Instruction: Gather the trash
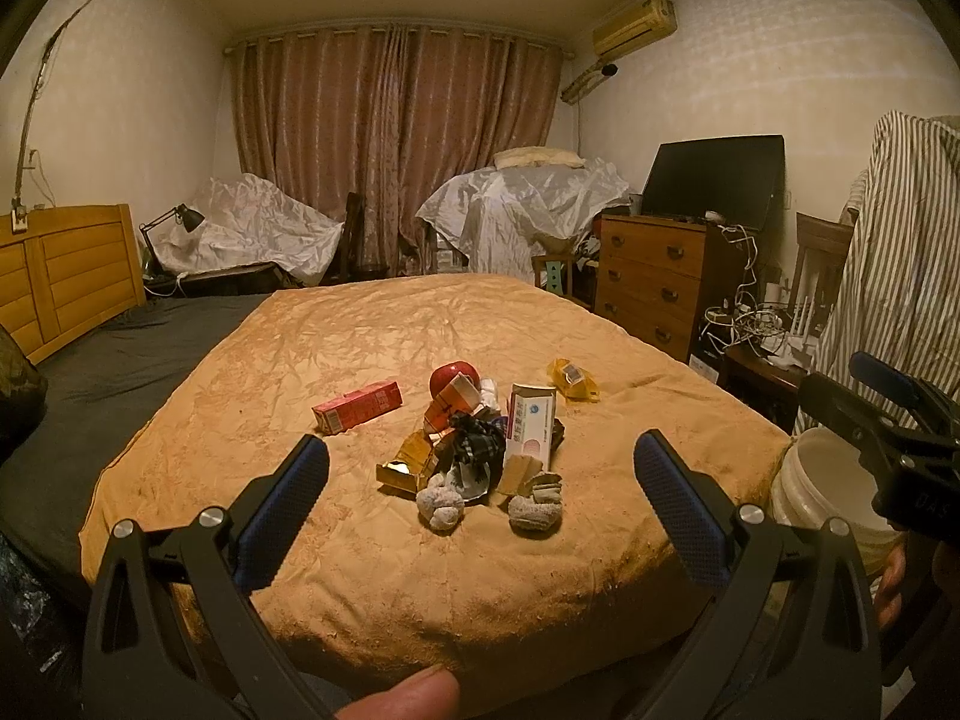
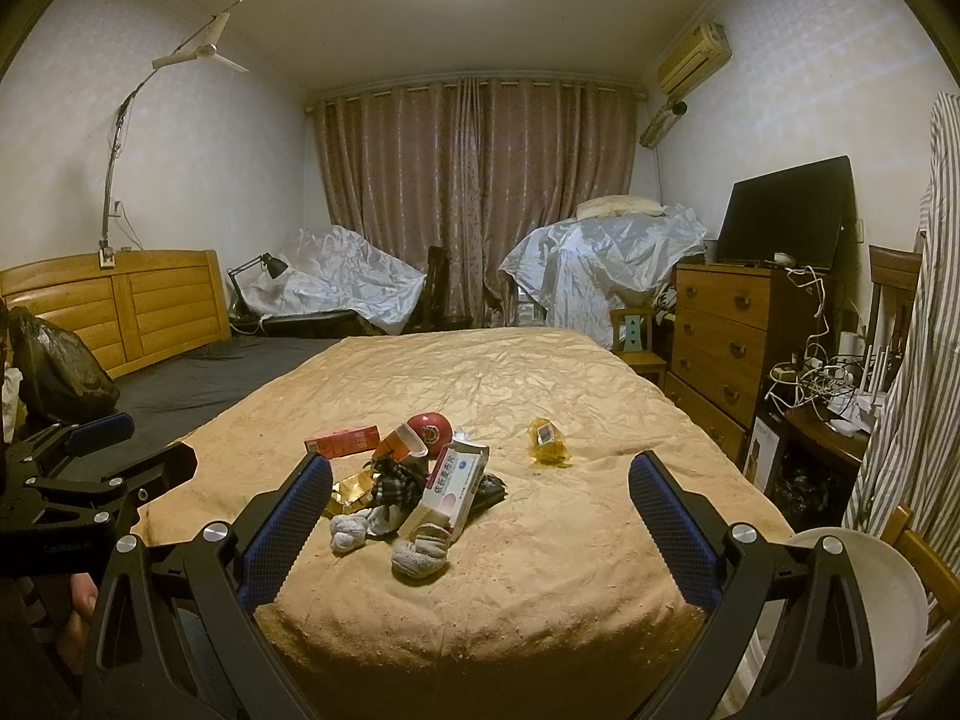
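Note:
A heap of trash lies on the tan bedspread (image 1: 420, 330) (image 2: 480, 372): a red carton (image 1: 357, 407) (image 2: 342, 441), a white medicine box (image 1: 529, 425) (image 2: 453, 489), a gold box (image 1: 405, 465), a red round tin (image 1: 453, 378) (image 2: 431, 427), two grey sock balls (image 1: 440, 504) (image 2: 420, 555) and a yellow wrapper (image 1: 573, 381) (image 2: 547, 444). My left gripper (image 1: 483, 468) is open, short of the heap, nothing between its fingers. My right gripper (image 2: 480, 480) is open too, also empty, at the bed's near edge.
A white bucket (image 1: 822, 480) (image 2: 900, 600) stands by the bed's near right corner. A black bag (image 2: 54, 366) sits at the left on the dark sheet. A wooden dresser (image 1: 654, 276) with a monitor and a cable-strewn side table line the right wall.

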The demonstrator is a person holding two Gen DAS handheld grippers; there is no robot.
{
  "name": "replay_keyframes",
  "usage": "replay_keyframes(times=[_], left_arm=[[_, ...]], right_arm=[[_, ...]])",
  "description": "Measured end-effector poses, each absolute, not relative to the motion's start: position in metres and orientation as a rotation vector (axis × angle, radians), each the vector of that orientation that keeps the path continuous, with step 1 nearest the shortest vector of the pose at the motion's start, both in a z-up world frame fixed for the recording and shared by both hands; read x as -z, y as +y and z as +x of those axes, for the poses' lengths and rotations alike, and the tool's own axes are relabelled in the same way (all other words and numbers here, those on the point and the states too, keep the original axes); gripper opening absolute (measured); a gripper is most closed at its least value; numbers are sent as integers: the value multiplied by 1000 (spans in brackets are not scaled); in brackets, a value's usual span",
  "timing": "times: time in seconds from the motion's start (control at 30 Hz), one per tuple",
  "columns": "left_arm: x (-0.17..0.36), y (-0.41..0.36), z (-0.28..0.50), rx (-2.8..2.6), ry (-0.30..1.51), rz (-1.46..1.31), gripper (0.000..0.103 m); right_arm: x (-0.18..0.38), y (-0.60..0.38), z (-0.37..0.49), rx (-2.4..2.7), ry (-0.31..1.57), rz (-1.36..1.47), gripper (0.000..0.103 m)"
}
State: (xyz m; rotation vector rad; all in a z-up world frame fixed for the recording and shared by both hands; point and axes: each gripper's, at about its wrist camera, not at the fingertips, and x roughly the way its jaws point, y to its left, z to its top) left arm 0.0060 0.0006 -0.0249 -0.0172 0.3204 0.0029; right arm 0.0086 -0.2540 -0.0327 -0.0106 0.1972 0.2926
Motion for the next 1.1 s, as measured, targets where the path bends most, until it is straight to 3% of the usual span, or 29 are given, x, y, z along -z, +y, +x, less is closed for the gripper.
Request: replay_keyframes(times=[0.73,1.1], left_arm=[[27,9,13,-6,344,-14,98],[104,71,84,-22,604,3,98]], right_arm=[[34,-251,8,-297,206,-36,99],[90,-232,74,-445,440,-42,99]])
